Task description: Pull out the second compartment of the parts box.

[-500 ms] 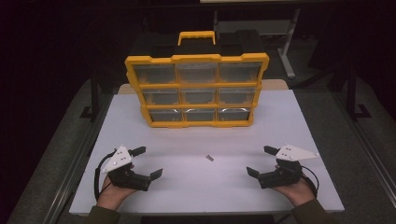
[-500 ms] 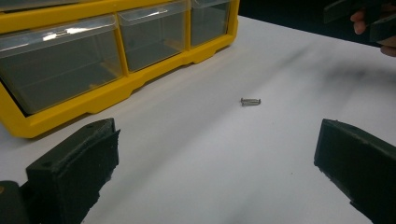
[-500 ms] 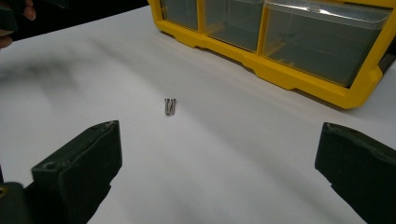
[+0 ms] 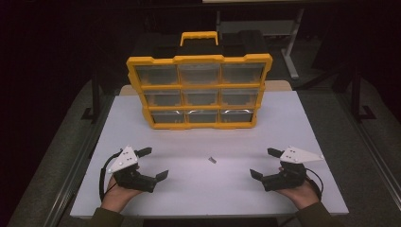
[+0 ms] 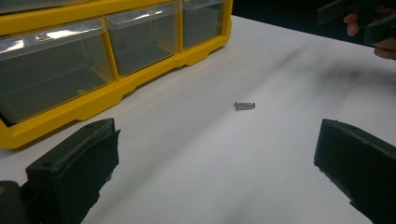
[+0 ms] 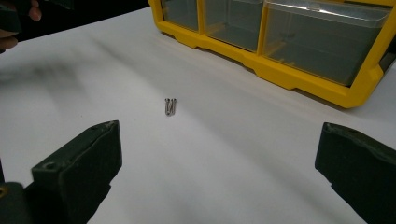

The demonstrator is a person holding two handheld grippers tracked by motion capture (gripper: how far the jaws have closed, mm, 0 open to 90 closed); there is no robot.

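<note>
A yellow organiser box (image 4: 201,90) with clear drawers and a handle stands upright at the back of the white table (image 4: 302,118). Two small metal screws (image 4: 212,160) lie side by side on the table in front of it, also seen as screws (image 5: 245,105) and screws (image 6: 170,107). My left gripper (image 4: 154,163) rests at the near left, open and empty, jaws pointing toward the screws. My right gripper (image 4: 265,163) rests at the near right, open and empty too. Both stay well short of the screws.
The organiser's lower drawers (image 5: 140,37) show up close in the left gripper view, and the drawers (image 6: 322,42) in the right gripper view. Dark floor and metal stands (image 4: 288,42) surround the table. Bare table surface lies between the grippers and the box.
</note>
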